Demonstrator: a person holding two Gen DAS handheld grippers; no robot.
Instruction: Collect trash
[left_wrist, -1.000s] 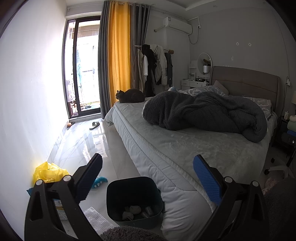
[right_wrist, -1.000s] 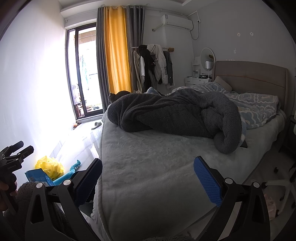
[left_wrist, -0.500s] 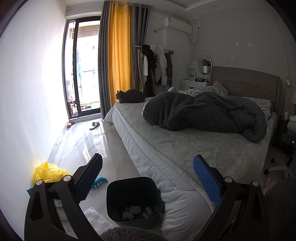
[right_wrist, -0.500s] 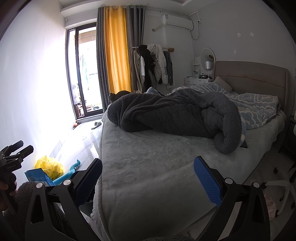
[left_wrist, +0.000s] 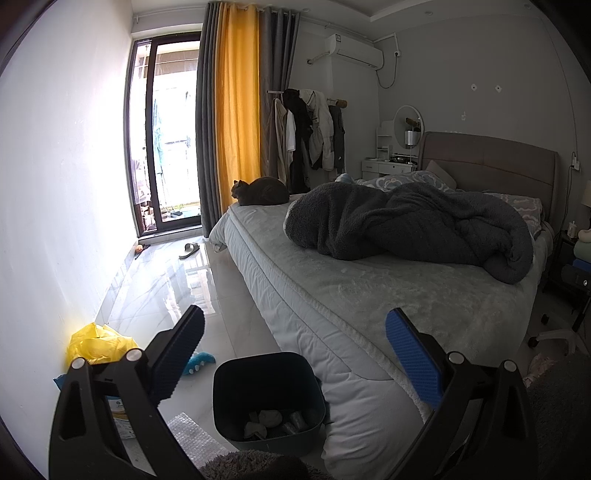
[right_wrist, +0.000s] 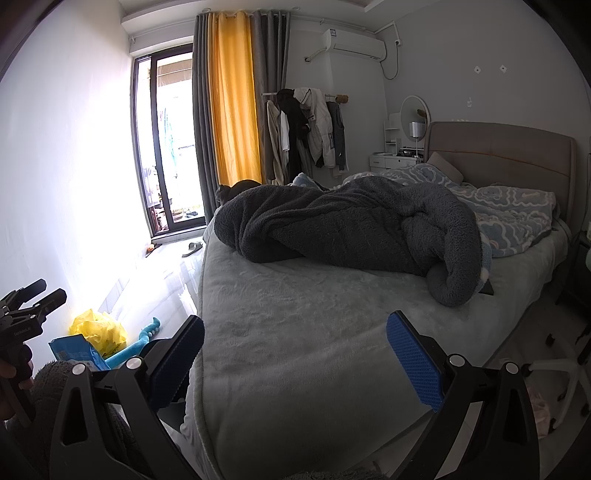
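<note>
A dark teal bin stands on the floor against the bed's near corner, with several crumpled pieces of trash inside. My left gripper is open and empty, above and just behind the bin. A yellow plastic bag lies by the left wall; it also shows in the right wrist view. A blue snack packet and a sheet of bubble wrap lie on the floor nearby. My right gripper is open and empty over the bed's near end.
The bed fills the right side, with a dark blanket heaped on it and a cat at its far corner. A teal dinosaur toy lies on the floor. A slipper lies near the balcony door. A chair base stands at right.
</note>
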